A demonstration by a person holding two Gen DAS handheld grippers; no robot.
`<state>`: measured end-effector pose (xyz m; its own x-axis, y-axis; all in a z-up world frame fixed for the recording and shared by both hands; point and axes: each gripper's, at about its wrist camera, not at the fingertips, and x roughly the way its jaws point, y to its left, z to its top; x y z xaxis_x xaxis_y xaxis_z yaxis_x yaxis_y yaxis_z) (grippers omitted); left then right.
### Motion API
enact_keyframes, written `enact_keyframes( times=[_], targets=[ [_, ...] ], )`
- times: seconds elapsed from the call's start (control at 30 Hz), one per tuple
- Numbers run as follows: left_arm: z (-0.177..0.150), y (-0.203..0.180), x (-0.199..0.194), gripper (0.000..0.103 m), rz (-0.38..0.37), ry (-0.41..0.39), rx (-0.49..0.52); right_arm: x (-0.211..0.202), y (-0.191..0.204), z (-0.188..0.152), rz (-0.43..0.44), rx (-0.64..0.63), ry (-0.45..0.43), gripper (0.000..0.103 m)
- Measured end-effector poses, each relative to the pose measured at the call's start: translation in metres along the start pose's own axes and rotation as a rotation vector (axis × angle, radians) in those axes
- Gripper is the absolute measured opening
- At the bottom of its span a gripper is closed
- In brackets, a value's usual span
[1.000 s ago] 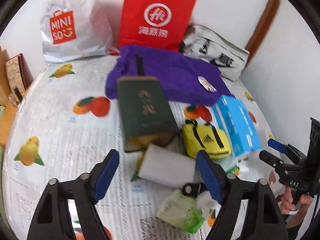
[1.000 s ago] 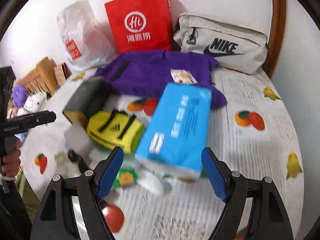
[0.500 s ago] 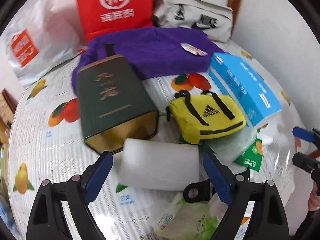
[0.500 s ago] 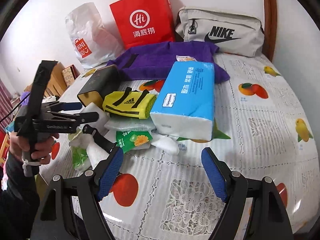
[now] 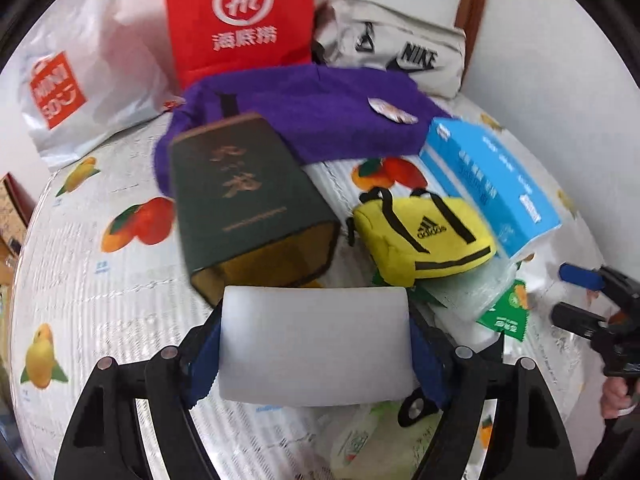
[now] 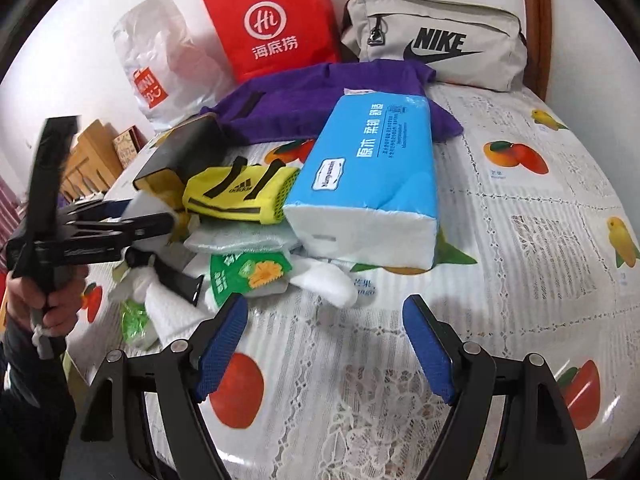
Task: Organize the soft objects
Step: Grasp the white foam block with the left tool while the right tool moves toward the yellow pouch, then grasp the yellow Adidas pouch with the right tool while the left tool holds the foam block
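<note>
Between left gripper [image 5: 314,354] pads, white block [image 5: 314,344] crosswise.

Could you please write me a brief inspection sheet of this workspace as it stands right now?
Surface: table under a fruit-print lace cloth.
Job's things: white foam block between the left pads; blue tissue pack, yellow Adidas pouch, purple cloth.
Clutter: dark green box, green sachets, black clip.
Grippers: left hand-held gripper shut on the foam block; right hand-held gripper open, empty.
Cables: nothing seen.
Surroundings: red bag, Miniso bag, Nike bag by the wall.
</note>
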<state>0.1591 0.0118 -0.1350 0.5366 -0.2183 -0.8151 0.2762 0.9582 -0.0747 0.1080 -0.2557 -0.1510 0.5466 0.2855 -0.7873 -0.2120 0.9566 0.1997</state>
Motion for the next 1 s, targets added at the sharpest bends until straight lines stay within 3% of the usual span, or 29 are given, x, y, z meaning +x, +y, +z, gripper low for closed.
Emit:
enact_keyframes(
  times=[0.17,0.27,0.33,0.4,0.47,0.57,0.63,0.7,0.83,0.9,1.0],
  targets=[
    [-0.004,0.017,-0.011,0.079,-0.009,-0.021,-0.051,0.011,0.002,0.004,-0.058,-0.044,-0.001,0.069],
    [-0.006,0.028,-0.016,0.079,-0.023,-0.025,-0.087,0.02,0.007,0.004,-0.049,-0.08,0.013,0.065],
    [-0.009,0.032,-0.017,0.079,-0.024,-0.024,-0.104,0.026,0.01,0.005,-0.047,-0.103,0.014,0.056],
    [-0.011,0.036,-0.018,0.079,-0.021,-0.022,-0.12,0.034,0.015,0.006,-0.056,-0.134,0.012,0.031],
    [-0.012,0.039,-0.017,0.079,-0.023,-0.016,-0.138,0.034,0.023,0.004,-0.068,-0.178,0.001,0.018],
    [-0.016,0.044,-0.017,0.08,-0.024,-0.012,-0.153,0.03,0.031,-0.001,-0.036,-0.209,0.025,0.018],
    [-0.018,0.047,-0.018,0.08,-0.022,-0.01,-0.165,0.026,0.031,-0.003,-0.018,-0.219,0.036,0.028],
    [-0.02,0.05,-0.02,0.08,-0.028,-0.014,-0.18,0.015,0.029,-0.006,0.004,-0.213,0.024,0.05],
    [-0.022,0.057,-0.021,0.08,-0.048,-0.024,-0.215,-0.006,0.037,0.002,0.015,-0.245,-0.05,0.058],
    [-0.022,0.061,-0.021,0.08,-0.048,-0.029,-0.232,-0.009,0.052,0.013,0.017,-0.292,-0.085,0.069],
    [-0.024,0.07,-0.021,0.08,-0.033,-0.029,-0.252,0.002,0.081,0.032,0.009,-0.377,-0.109,0.072]
  ],
)
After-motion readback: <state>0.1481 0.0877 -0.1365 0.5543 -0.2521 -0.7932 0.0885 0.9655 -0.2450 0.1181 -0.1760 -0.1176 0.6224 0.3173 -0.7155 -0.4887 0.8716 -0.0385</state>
